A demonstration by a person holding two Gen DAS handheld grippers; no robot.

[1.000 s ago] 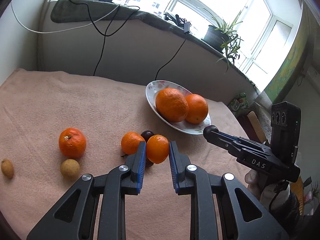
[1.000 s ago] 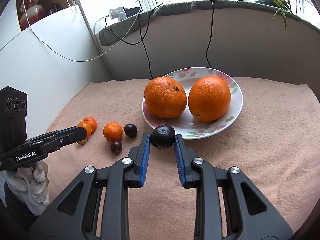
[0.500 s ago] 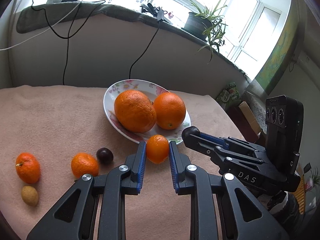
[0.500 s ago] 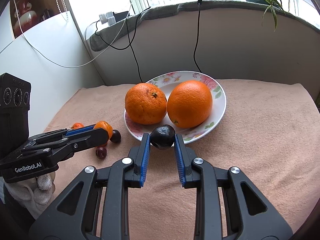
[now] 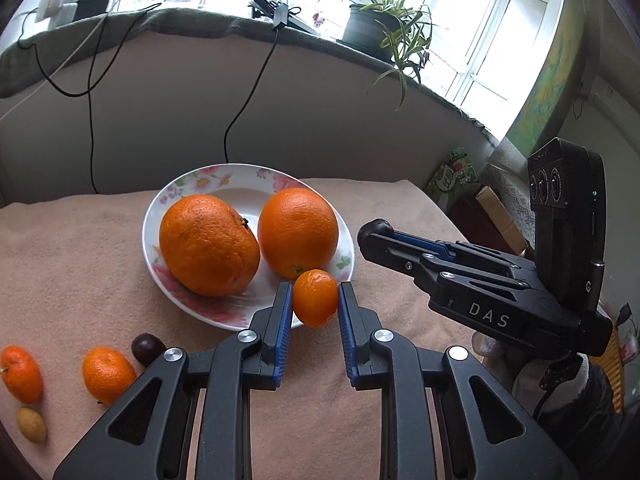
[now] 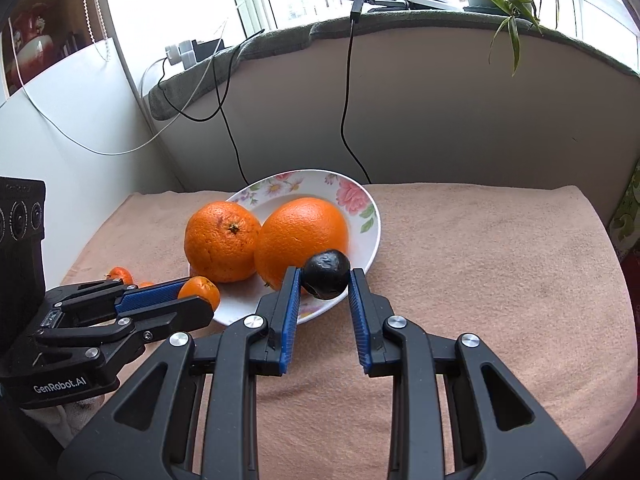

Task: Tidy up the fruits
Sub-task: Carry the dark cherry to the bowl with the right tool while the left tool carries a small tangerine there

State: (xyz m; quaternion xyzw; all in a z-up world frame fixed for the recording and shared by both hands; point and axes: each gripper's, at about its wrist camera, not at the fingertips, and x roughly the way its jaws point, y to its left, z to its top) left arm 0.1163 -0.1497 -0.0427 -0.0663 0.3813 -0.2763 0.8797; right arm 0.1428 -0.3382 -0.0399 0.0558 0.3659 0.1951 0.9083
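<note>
Carrying fruit to the plate [image 5: 168,200] w/ both tools at once, so the step in hand looks like the drop-off. Left gripper [image 5: 314,300] is pinching a small mandarin [image 5: 315,298] btwn its blue pads, held just over the plate's near rim, right beside the two big oranges [image 5: 208,244]. Right gripper [image 6: 325,276] is clamped on a dark round fruit [image 6: 326,274], also at the near rim, against the right-hand orange [image 6: 300,236].

To do it well: bring each tool further in over bare plate, not the lip, else the fruit prob. rolls off onto the pink cloth [image 6: 480,260]. Free space is tight; the gap in front of the oranges looks best. Lower till the fruit nearly touches, then ease the jaws apart slowly. Stagger the two releases, since the tools sit close & could bump.

Still out on the cloth, near its left edge: two mandarins [image 5: 108,374], a dark plum-like fruit [image 5: 146,348], a small tan one [image 5: 31,424].
</note>
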